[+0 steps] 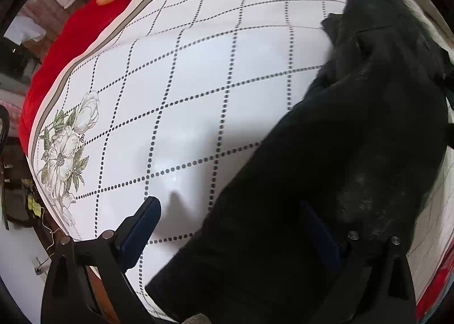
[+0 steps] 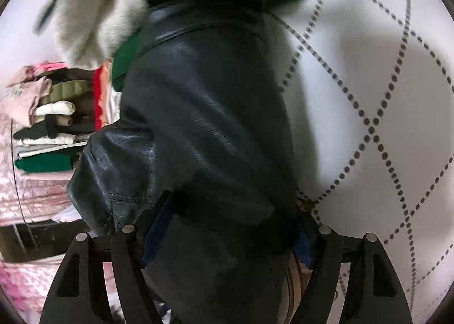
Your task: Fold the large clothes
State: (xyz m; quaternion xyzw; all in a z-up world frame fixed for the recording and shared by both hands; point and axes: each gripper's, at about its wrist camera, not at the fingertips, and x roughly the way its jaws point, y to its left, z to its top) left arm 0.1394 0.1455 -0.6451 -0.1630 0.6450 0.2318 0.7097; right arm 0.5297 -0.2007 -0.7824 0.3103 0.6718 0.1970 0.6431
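Left tongs [image 1: 235, 234] spread wide over the checked table [image 1: 181, 74]; black jacket [image 1: 326, 182] drapes across their right finger, left finger bare. Right tongs [image 2: 227, 227] partly closed, pinching jacket [image 2: 204, 125] leather bunched between and ahead of them; stacked clothes [image 2: 48, 131] lie far left.

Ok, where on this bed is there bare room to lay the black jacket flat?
Bare quilted sheet lies between the red blanket along its far edge and the black jacket. Crowded: the jacket side, where a white fleecy garment and green garment pile up.
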